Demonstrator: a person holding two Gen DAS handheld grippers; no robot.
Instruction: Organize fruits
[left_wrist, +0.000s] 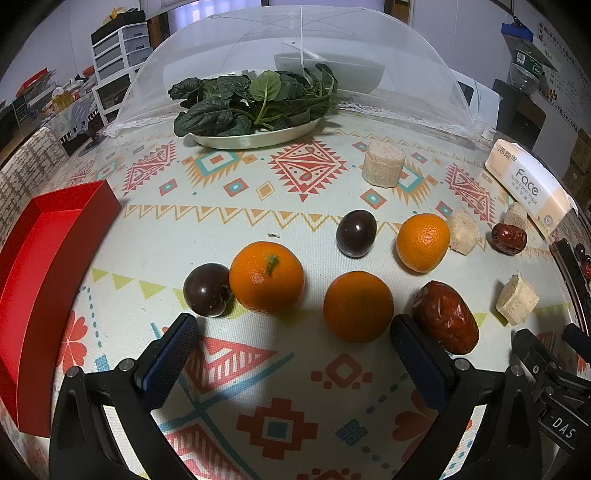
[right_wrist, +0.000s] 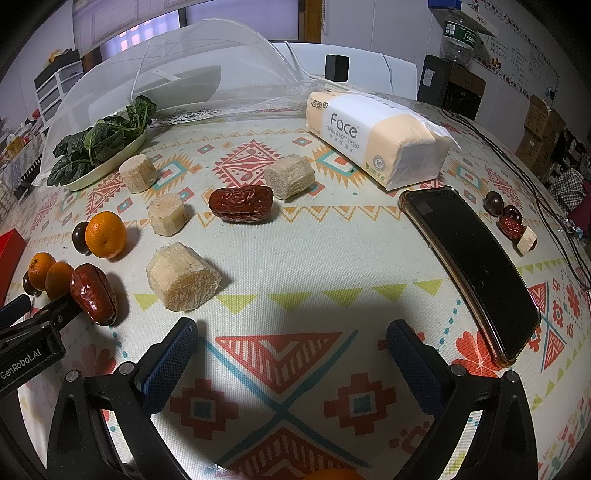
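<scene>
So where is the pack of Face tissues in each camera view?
Left wrist view: the pack of Face tissues lies at the far right edge, behind a red date.
Right wrist view: the pack lies at upper centre-right, just beyond the black phone.
Shared landmark: the plate of spinach under the mesh food cover, left of the pack in both views.

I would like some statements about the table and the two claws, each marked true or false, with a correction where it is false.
1. Both the left claw and the right claw are open and hold nothing. True.
2. The red box already contains an orange. False: no fruit is seen in it.
3. The leafy greens lie on a plate. True.
4. The phone lies on top of the tissue pack. False: it lies on the tablecloth, beside the pack.
</scene>
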